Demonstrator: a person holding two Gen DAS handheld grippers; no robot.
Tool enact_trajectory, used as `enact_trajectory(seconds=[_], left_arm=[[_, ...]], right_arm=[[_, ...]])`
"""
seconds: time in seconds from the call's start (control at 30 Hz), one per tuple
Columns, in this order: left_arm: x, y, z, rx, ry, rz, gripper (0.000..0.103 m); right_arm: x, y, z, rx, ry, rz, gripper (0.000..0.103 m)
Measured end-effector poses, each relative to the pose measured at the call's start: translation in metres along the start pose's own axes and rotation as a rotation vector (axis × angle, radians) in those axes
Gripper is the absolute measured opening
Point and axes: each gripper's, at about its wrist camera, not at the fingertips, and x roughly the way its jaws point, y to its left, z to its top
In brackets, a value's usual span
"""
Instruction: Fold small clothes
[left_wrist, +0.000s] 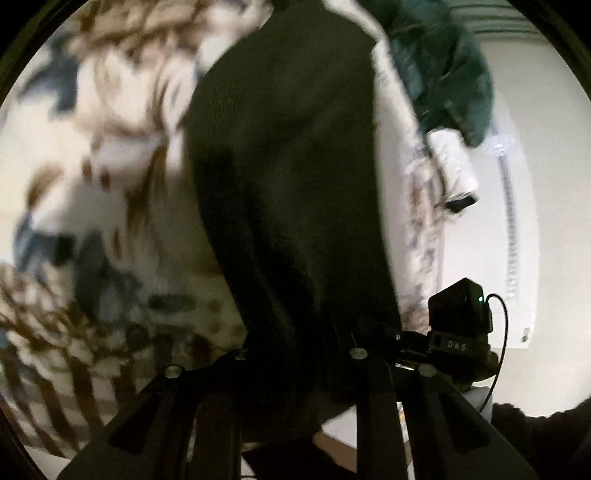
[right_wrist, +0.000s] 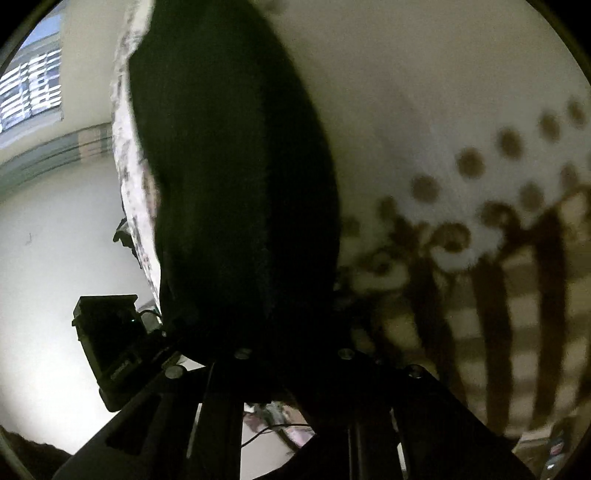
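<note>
A dark garment (left_wrist: 288, 192) is clamped in the left gripper (left_wrist: 295, 354) and hung above a patterned blanket (left_wrist: 92, 155); the same garment (right_wrist: 229, 177) is pinched by the right gripper (right_wrist: 291, 354), a window (right_wrist: 29, 88) seen behind

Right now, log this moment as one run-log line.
step: lifting | item: black garment | left gripper: holding it | right gripper: holding it | below: patterned blanket | blur: heavy
</note>
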Motion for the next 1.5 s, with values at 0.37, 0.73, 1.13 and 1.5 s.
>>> enact_trajectory(seconds=[0.37, 0.73, 1.13, 1.5], left_arm=[[-0.091, -0.065, 0.120, 0.123, -0.256, -0.180, 0.012], [-0.046, -0.042, 0.317, 0.071, -0.368, -0.155, 0.010], [-0.018, -0.015, 0.395, -0.010, -0.350, -0.004, 0.069], [0.051, -0.064, 0.403, 0.332, -0.243, 0.365, 0.006]], right_arm=[[-0.117, 0.127, 0.065, -0.240, -0.203, 0.076, 0.013], [-0.094, 0.223, 0.296, -0.326, -0.361, -0.008, 0.013], [-0.090, 0.232, 0.453, -0.257, -0.402, 0.068, 0.072], [-0.023, 0.231, 0.492, -0.390, -0.292, -0.347, 0.011]])
